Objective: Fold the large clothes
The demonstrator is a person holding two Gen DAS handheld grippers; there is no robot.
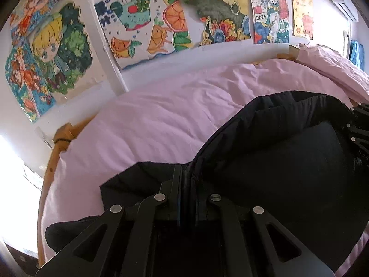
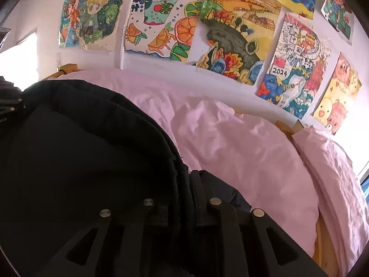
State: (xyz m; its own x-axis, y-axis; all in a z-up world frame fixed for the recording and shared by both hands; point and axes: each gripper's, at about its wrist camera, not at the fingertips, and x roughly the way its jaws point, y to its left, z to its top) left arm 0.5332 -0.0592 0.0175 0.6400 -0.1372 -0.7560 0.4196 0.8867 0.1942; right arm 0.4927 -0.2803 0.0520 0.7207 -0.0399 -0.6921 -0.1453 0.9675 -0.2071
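Left wrist view: the left gripper [image 1: 186, 184] has its 2 fingers pressed together on a bunched edge of the black padded jacket [image 1: 288, 157], which is pinched between them. The jacket hangs in a curved sag from this clamp toward the right of the frame, where the dark linkage of the right gripper [image 1: 357, 127] shows at the jacket's far edge. A lower part of the jacket lies on the pink bedsheet [image 1: 150, 124], just beside the fingers on the left. The sheet covers a bed with a wooden frame [image 1: 63, 133] showing at the corner, and a pink pillow [image 1: 334, 69] sits at the far right end. Coloured drawings [image 1: 143, 20] are stuck in a row on the white wall above the bed.

In the right wrist view, the right gripper [image 2: 191, 191] is likewise clamped shut on a fold of the black padded jacket [image 2: 80, 143]. The garment fills the left half of that frame, lifted and arching away toward the left gripper [image 2: 11, 108], whose metal parts show at the left edge. The pink bedsheet [image 2: 230, 138] spreads to the right, the pink pillow [image 2: 334, 173] lies at the right end, and the drawings [image 2: 230, 34] line the wall behind.
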